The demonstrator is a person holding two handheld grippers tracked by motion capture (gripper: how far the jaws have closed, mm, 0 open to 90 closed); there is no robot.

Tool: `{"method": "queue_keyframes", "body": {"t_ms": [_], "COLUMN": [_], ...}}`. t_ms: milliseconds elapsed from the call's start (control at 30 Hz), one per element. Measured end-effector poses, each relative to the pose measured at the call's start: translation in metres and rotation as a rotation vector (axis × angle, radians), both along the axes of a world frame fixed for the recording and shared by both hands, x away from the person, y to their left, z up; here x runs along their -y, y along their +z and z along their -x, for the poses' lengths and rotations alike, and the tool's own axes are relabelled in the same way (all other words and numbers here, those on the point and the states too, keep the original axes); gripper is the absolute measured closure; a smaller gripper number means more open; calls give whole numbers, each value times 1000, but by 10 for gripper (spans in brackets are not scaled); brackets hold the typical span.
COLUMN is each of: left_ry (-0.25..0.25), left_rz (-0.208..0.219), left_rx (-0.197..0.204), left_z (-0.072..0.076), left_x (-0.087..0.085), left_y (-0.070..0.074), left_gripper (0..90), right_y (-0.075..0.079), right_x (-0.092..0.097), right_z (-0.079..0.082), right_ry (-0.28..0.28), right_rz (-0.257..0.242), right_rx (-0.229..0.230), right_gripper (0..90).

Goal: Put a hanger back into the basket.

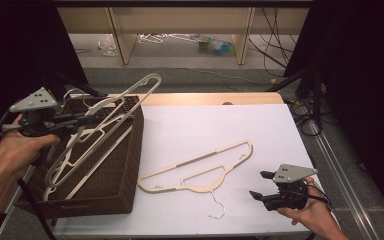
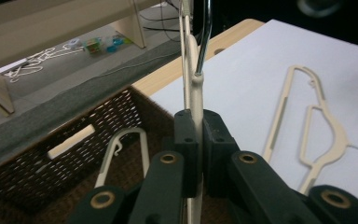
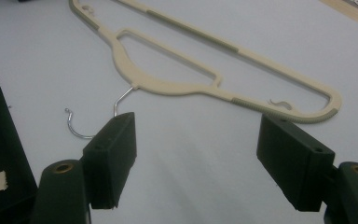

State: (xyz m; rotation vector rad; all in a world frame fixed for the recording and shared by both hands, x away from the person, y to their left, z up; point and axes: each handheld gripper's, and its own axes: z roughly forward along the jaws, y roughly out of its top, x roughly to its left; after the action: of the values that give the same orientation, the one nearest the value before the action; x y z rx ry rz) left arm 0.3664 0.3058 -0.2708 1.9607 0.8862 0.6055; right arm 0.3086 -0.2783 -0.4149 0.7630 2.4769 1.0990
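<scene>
Three hangers: one lifted hanger (image 1: 111, 107) clamped in left gripper (image 1: 82, 119) fingers above the basket (image 1: 122, 165) — one basket hanger (image 1: 87, 167) inside, one desk hanger (image 1: 200, 167) before the right gripper (image 1: 261, 185), fingers apart, empty.

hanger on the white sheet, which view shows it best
The high view: the whole hanger on the white sheet shows, frame and wire hook, lying flat. The right gripper view is closer but crops one end. The left gripper view catches it partly, at an angle.

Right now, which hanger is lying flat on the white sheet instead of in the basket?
The cream hanger with its wire hook toward the right gripper. It lies flat and untouched on the sheet; the others sit in the basket, one clamped by the left gripper.
</scene>
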Motion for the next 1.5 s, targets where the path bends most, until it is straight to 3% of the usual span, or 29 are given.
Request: {"method": "queue_keyframes", "body": {"t_ms": [333, 633, 767, 900, 933, 1033, 1133, 1167, 1367, 1500], "left_ry": [66, 106, 123, 123, 131, 114, 128, 123, 120, 119], "left_rz": [7, 1, 4, -24, -8, -39, -19, -35, -33, -12], "left_rx": [-12, -42, -59, -84, -87, -107, -118, -127, -167, -195], "left_z": [-4, -7, -7, -8, -9, -10, -12, -12, -16, -20], "left_x": [-34, -48, -51, -52, -51, -51, -49, -50, -50, -48], "left_y": [-24, -48, -56, -62, -64, -68, -73, -74, -89, -98], "left_gripper": [860, 860, 860, 860, 860, 859, 860, 860, 859, 859], "right_y": [-3, -4, -5, -6, -6, -6, -7, -7, -8, -9], "right_x": [-1, -2, -2, -2, -2, -2, -1, -1, -1, -2], "right_z": [0, 1, 0, 0, 0, -1, -1, -1, -1, 0], "right_ry": [1, 8, 11, 7, 12, 12, 14, 14, 15, 13], "right_rz": [2, 6, 5, 6, 6, 7, 10, 10, 11, 13], "right_rx": [-16, -17, -12, -16, -18, -17, -20, -19, -25, -34], "right_gripper": [294, 294, 294, 294, 294, 294, 294, 294, 294, 294]}}
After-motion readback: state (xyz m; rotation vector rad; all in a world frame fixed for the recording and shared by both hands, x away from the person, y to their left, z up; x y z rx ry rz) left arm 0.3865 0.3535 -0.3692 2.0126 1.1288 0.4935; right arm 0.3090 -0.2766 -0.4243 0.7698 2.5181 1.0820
